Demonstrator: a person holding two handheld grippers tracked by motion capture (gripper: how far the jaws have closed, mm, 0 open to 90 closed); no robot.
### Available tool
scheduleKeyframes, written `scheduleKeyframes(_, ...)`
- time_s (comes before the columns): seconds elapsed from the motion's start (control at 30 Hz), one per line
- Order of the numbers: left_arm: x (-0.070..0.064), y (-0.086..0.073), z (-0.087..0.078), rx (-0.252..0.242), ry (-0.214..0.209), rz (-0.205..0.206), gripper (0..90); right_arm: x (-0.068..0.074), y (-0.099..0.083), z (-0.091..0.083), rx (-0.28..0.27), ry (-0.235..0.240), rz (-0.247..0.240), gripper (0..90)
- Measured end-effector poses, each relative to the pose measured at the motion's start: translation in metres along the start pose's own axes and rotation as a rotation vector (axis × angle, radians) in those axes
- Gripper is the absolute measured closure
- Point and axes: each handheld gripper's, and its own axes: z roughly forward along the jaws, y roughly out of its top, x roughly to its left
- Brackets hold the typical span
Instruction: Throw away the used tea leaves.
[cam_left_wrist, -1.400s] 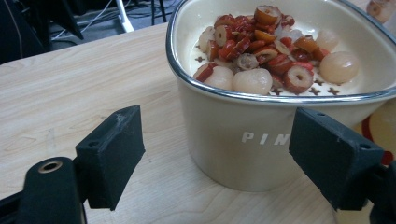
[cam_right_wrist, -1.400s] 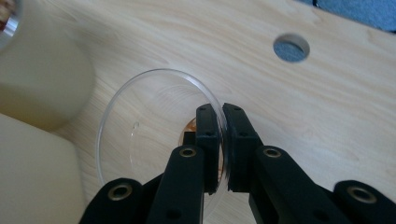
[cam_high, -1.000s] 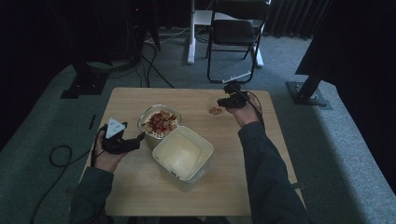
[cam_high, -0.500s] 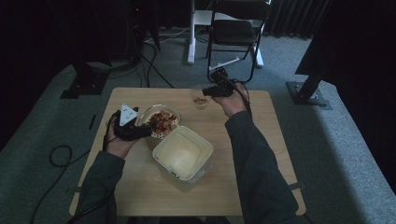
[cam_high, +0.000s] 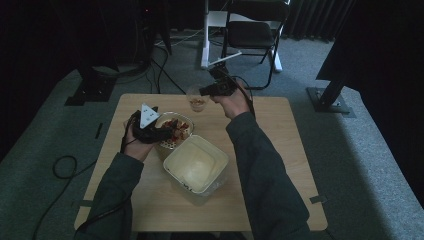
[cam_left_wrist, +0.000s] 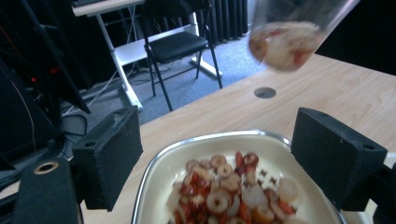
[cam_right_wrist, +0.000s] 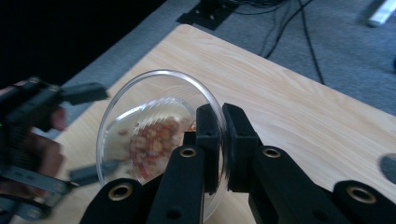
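The clear cup (cam_right_wrist: 159, 140) (rim pinched by the right claw (cam_right_wrist: 223, 140)) holds reddish bits.

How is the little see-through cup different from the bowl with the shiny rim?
The clear cup is small and see-through; the metal-rimmed bowl is wider, with a cream inside. The cup is lifted off the table, its wall pinched by the right gripper; the bowl sits on the table, between the open jaws of the left gripper. The cup holds a little food; the bowl holds a bigger heap. Both hold similar red and pale pieces.
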Motion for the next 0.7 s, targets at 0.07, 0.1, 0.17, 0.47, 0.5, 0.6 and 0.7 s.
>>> scheduleKeyframes(0.07, -0.004, 0.005, 0.004, -0.011, 0.004, 0.006, 15.1, 0.006, 0.003, 0.004, 0.001, 0.026, 0.004, 86.1)
scheduleKeyframes(0.1, -0.005, 0.008, 0.006, -0.014, -0.002, 0.014, 15.1, 0.008, 0.004, 0.005, 0.004, 0.031, 0.005, 86.2)
scheduleKeyframes(0.17, -0.008, 0.013, 0.01, -0.018, 0.0, 0.032, 14.8, 0.013, 0.007, 0.01, 0.012, 0.041, 0.002, 86.2)
scheduleKeyframes(0.47, -0.014, 0.024, 0.025, -0.029, 0.001, 0.053, 14.2, 0.028, 0.014, 0.022, 0.038, 0.085, 0.017, 86.2)
scheduleKeyframes(0.5, -0.014, 0.025, 0.027, -0.024, 0.0, 0.054, 14.2, 0.029, 0.014, 0.023, 0.043, 0.094, 0.022, 86.2)
scheduleKeyframes(0.6, -0.015, 0.026, 0.03, -0.018, -0.017, 0.06, 15.9, 0.031, 0.015, 0.025, 0.046, 0.1, 0.024, 86.1)
scheduleKeyframes(0.7, -0.018, 0.028, 0.03, -0.01, -0.009, 0.089, 24.3, 0.034, 0.016, 0.028, 0.059, 0.095, 0.026, 86.0)
